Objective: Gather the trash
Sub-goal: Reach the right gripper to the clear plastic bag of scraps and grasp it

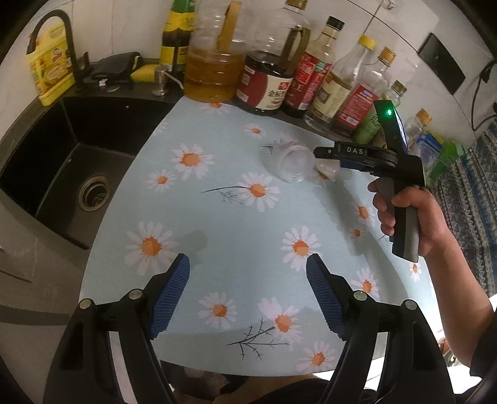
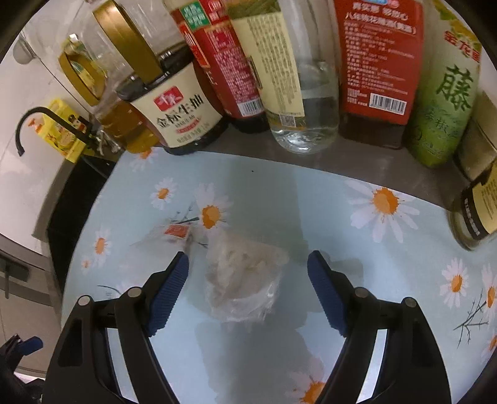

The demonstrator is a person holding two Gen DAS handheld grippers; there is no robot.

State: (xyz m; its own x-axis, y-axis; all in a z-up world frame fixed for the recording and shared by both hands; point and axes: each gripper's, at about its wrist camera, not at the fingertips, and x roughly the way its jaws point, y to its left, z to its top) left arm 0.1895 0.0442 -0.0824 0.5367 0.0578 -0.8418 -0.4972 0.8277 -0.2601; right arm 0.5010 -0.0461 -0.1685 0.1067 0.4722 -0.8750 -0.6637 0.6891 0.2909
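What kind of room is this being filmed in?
Most likely a home kitchen. There is a black sink with a tap beside the daisy-print mat, and a row of oil and sauce bottles along the wall.

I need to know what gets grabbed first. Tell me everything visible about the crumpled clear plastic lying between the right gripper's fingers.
The crumpled clear plastic is a thin, wrinkled, translucent whitish wad, like a bag or wrapper. It lies on the daisy-print mat, between the open blue pads of the right gripper, neither pad touching it. Beside it lies a clear cup on its side.
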